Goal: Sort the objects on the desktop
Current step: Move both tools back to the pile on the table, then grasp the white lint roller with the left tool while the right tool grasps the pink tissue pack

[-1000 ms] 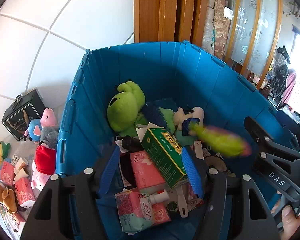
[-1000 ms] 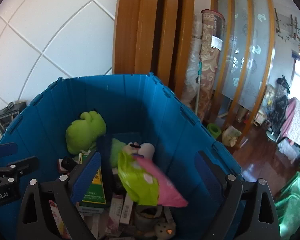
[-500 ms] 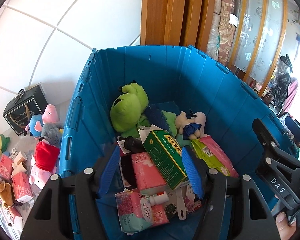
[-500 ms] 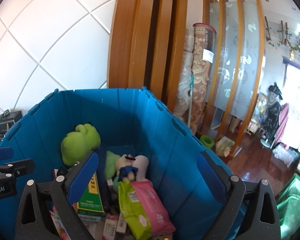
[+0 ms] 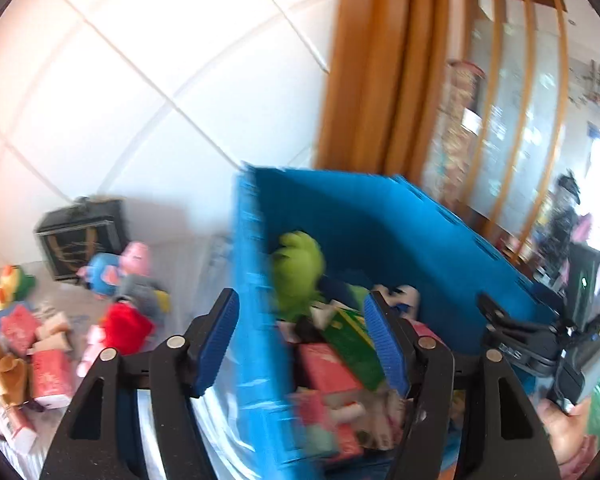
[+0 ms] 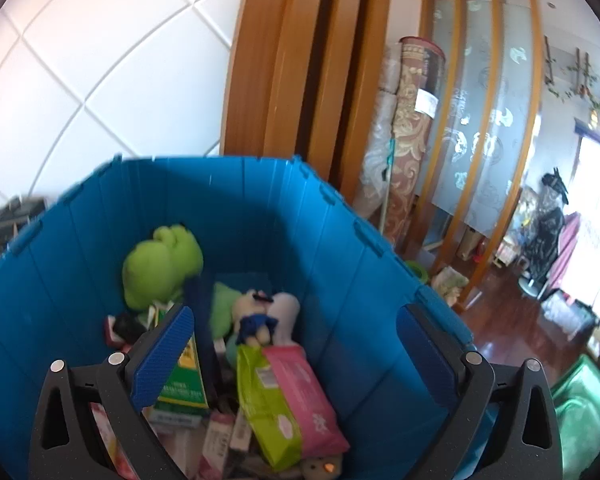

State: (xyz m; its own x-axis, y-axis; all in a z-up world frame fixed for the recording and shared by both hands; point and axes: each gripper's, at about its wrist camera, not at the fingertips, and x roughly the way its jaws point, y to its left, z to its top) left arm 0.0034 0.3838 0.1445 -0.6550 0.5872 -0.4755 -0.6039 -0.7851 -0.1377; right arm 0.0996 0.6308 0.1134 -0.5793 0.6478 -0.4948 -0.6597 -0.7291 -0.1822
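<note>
The blue bin holds a green plush, a white doll, a green box and a green-and-pink wipes packet. My right gripper hangs over the bin with its jaws opening wide and nothing between them. The left wrist view is blurred. There my left gripper stands above the bin's left wall, its jaws opening and empty. Past it I see the green plush and the green box.
Left of the bin, the table carries a black box, a pink pig plush, a red plush and pink tissue packs. A hand shows at the right. Rolled rugs lean on the wooden frame behind.
The green-and-pink packet fell from the air and now lies in the bin. My left gripper swung left toward the bin's wall and its jaws widened. The right jaws spread a little.
</note>
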